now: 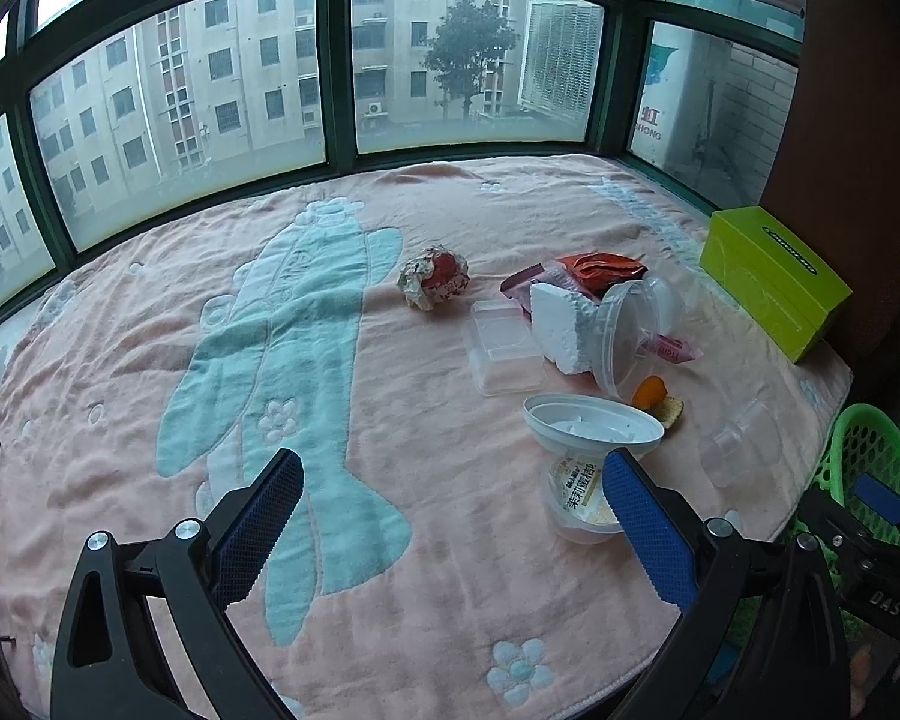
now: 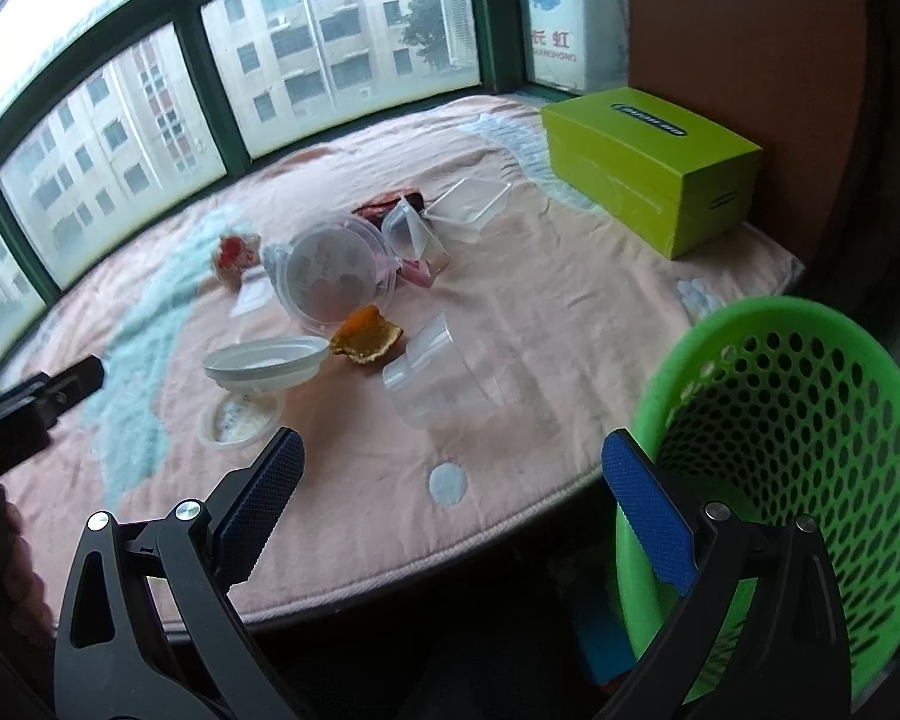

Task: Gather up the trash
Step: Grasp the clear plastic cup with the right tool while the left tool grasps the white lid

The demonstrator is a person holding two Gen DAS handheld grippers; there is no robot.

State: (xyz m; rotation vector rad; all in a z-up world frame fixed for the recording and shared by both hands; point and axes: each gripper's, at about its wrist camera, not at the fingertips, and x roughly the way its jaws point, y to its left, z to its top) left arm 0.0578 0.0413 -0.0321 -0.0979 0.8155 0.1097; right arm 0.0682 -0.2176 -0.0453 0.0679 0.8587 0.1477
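While both claws hang wide apart and hold nothing, the left gripper (image 1: 453, 516) sits low over the blanket (image 1: 150, 360), its right pad just before the pudding cup (image 1: 576, 492); the right gripper (image 2: 453, 504) hovers at the table edge beside the green basket (image 2: 810, 420), likely set there to receive rubbish; beyond lie a clear cup (image 2: 438, 372), orange peel (image 2: 366, 336), a round tub (image 2: 330, 270) and a crumpled wrapper (image 1: 435, 276); nothing appears collected yet.
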